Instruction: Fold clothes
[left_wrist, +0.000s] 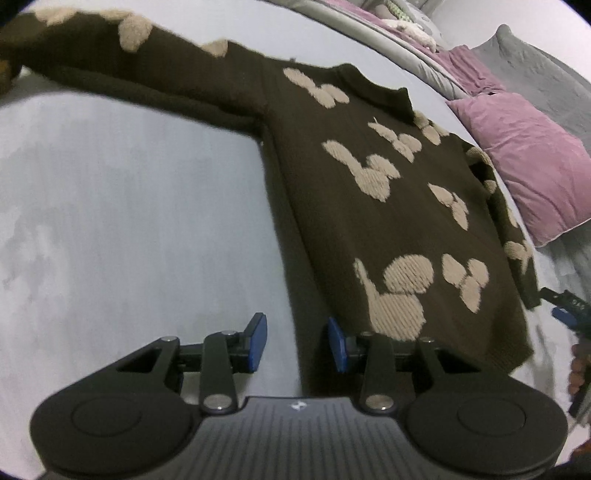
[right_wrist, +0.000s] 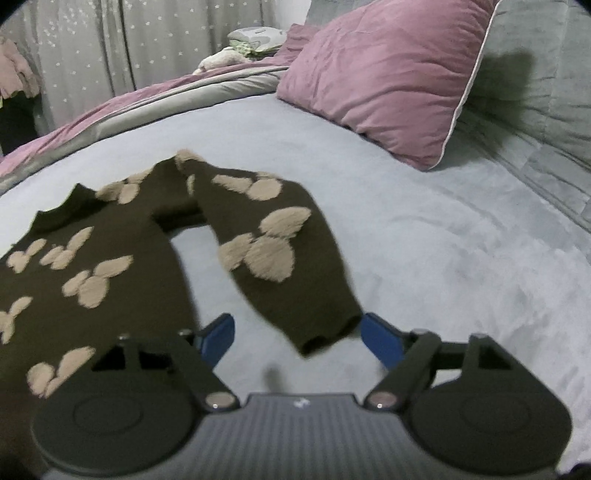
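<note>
- A dark brown knitted sweater with fuzzy beige patches (left_wrist: 369, 206) is seen spread flat, body unfolded, on a pale blue-grey bed cover (left_wrist: 129, 221). One sleeve (left_wrist: 122, 74) is stretched straight out to the side, probably so that it can be folded in cleanly.
- The other sleeve (right_wrist: 280, 251) is bent back at the shoulder, and its cuff (right_wrist: 321, 332) is found just before the right gripper (right_wrist: 297, 338), whose blue pads stand wide apart with nothing held.
- The left gripper (left_wrist: 297, 345) is kept at the hem's corner, moderately parted and empty, the sweater's edge lying between its pads.
- A mauve pillow (right_wrist: 388, 74) is left well apart, beside the working area.
- Both a grasp being prepared and a release just made would fit this scene.
</note>
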